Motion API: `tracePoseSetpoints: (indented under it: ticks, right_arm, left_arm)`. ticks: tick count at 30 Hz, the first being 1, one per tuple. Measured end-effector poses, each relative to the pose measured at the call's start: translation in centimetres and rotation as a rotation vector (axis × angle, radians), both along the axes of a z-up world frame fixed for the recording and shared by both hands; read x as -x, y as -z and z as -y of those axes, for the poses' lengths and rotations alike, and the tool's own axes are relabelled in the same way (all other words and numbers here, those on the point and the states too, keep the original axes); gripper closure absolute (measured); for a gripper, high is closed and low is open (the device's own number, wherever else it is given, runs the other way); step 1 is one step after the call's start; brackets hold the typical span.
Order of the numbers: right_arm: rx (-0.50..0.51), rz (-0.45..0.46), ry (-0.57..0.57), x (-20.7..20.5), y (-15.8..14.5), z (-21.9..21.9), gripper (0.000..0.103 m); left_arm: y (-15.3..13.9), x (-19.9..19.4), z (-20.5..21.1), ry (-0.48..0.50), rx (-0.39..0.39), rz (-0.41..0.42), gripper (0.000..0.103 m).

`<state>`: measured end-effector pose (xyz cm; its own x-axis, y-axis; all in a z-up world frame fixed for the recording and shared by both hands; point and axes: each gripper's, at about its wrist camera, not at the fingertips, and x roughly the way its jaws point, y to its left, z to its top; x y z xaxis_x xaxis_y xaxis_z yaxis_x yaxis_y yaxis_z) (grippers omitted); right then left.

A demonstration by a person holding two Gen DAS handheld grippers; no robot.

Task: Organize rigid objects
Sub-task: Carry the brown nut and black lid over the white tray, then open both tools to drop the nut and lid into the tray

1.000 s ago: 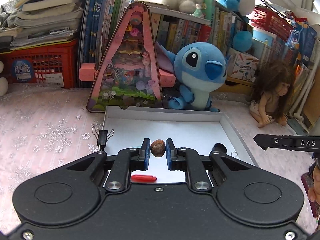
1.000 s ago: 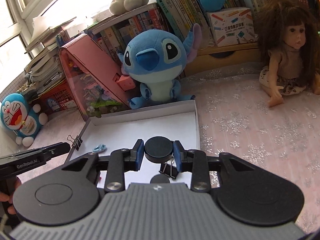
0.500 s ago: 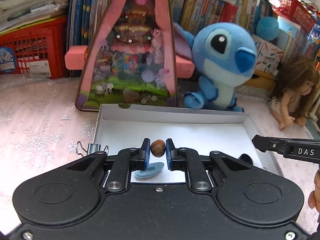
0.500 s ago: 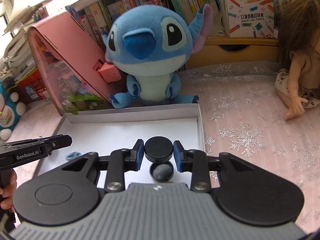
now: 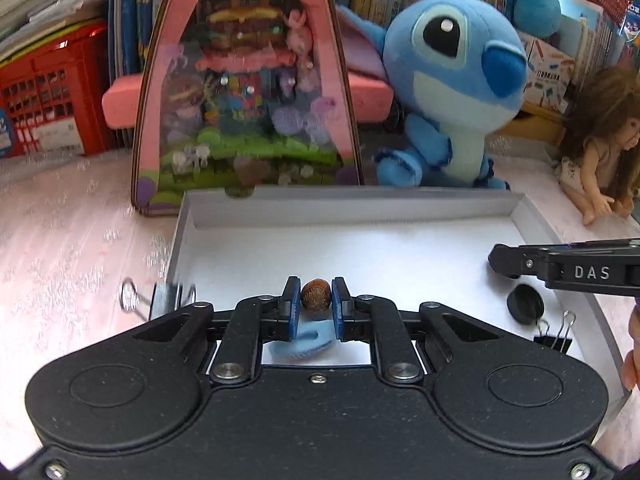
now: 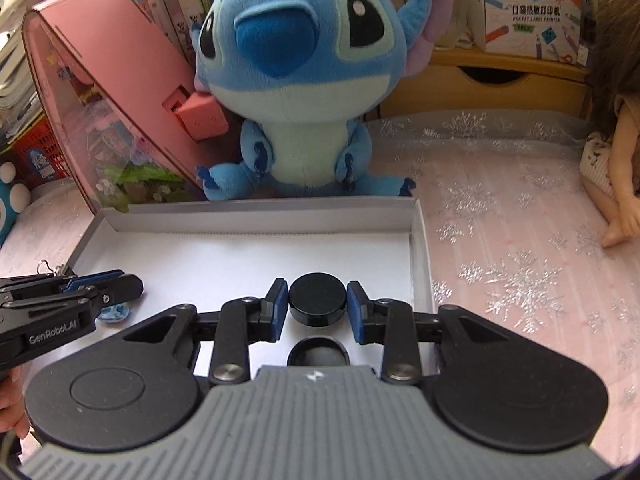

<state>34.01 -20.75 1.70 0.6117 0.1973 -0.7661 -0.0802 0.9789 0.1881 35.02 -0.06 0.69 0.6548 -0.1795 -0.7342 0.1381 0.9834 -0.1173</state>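
Two handheld grippers hang over a shallow white cardboard tray (image 5: pixel 352 216) on a pink snowflake-patterned cloth (image 6: pixel 520 240), with a blue plush toy (image 6: pixel 296 72) sitting just behind it.

The left gripper (image 5: pixel 316 300) pinches a small brown nut (image 5: pixel 316 295) between its blue pads, which are drawn almost together. The nut looks light, hard and rounded, so it is likely to roll once let go; a hold across its widest part, as here, suits it best. Below it, on the tray floor, lies a small pale blue plastic piece (image 5: pixel 302 344).

The right gripper (image 6: pixel 317 306) holds a black round cap (image 6: pixel 317 300) by its rim, its pads set only as wide as the cap. The cap appears stiff, light and smooth-sided, so it could slip if the squeeze eased. Directly beneath it, a second black round piece (image 6: pixel 317 354) rests on the tray floor near the right wall.

A black binder clip (image 5: pixel 554 334) lies in the tray by the right edge, and another binder clip (image 5: pixel 160 298) sits at the tray's left rim.
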Motion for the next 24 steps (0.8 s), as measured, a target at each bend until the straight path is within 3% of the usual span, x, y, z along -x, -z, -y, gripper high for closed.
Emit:
tracePoseSetpoints:
  ticks: [24]
  right_arm:
    - [0.092,0.017,-0.025,2.4,0.4,-1.1,0.063]
  left_arm:
    - [-0.3,3.0,0.1,0.02,-0.037,0.017,0.088]
